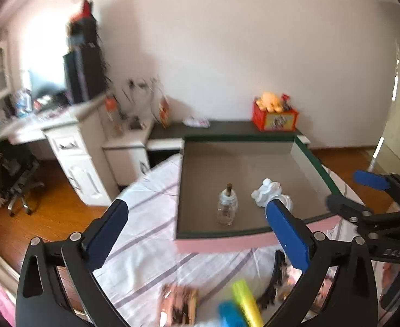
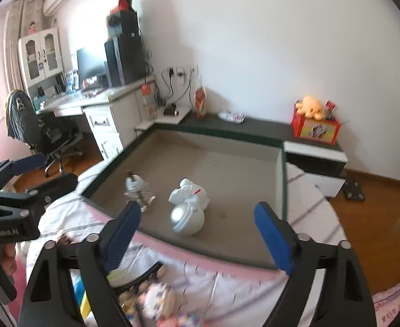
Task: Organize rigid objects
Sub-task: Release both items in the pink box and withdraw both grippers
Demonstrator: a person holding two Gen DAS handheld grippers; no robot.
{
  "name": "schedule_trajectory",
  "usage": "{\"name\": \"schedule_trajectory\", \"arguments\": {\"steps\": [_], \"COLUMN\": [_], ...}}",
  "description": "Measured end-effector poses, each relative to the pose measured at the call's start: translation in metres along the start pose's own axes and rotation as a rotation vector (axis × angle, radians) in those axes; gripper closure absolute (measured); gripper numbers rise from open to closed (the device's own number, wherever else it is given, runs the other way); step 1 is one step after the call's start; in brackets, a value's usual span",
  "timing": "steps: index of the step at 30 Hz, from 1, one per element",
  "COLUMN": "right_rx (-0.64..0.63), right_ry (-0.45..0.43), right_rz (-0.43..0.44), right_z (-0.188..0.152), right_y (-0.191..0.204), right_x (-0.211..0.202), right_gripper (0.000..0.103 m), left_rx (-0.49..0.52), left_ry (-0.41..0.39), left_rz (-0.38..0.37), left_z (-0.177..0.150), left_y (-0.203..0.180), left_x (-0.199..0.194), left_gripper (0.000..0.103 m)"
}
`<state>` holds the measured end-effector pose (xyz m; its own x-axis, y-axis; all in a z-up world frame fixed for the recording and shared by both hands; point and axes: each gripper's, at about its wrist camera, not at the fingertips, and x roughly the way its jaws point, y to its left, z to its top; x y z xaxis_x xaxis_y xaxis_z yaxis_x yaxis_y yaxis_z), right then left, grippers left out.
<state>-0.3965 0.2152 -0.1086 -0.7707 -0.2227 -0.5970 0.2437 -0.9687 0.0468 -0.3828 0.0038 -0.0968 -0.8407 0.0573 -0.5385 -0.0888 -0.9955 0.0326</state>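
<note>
We see the left gripper [image 1: 197, 223] with its jaws spread wide and released, nothing between them; beyond and between them a small glass bottle [image 1: 227, 204] stands upright in the shallow grey tray [image 1: 213, 163], and a white figurine [image 1: 265, 193] lies just past the right-hand jaw. The right gripper [image 2: 197, 231] is released too, jaws apart, with the white figurine [image 2: 189, 204] between and beyond them and the bottle [image 2: 138, 189] just past the left-hand jaw. Blurred small items lie on the striped bedsheet [image 1: 145, 234] below both jaws
</note>
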Motion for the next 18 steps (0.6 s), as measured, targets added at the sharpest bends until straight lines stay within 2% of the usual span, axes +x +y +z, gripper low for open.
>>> {"name": "schedule_trajectory", "arguments": {"steps": [2, 6, 9, 16, 18], "right_rx": [-0.002, -0.008, -0.021, -0.006, 0.009], "right_ry": [-0.057, -0.153, -0.198, -0.247, -0.258], "right_rz": [-0.006, -0.039, -0.088, -0.144, -0.137], "right_z": [-0.008, -0.024, -0.04, -0.079, -0.088], "right_y": [0.008, 0.02, 0.031, 0.051, 0.055], "right_x": [-0.029, -0.079, -0.11, -0.165, -0.178], "right_gripper": [0.0, 0.0, 0.0, 0.0, 0.0], "left_rx": [0.001, -0.028, -0.041, -0.012, -0.016], "left_ry": [-0.05, -0.112, -0.139, -0.18, -0.187], "left_rz": [0.025, 0.069, 0.064, 0.067, 0.063], "left_z": [-0.008, -0.025, -0.042, -0.072, -0.079], "left_y": [0.001, 0.004, 0.008, 0.002, 0.001], "left_x": [-0.03, -0.076, -0.107, -0.161, -0.171], "left_gripper": [0.0, 0.0, 0.0, 0.0, 0.0]}}
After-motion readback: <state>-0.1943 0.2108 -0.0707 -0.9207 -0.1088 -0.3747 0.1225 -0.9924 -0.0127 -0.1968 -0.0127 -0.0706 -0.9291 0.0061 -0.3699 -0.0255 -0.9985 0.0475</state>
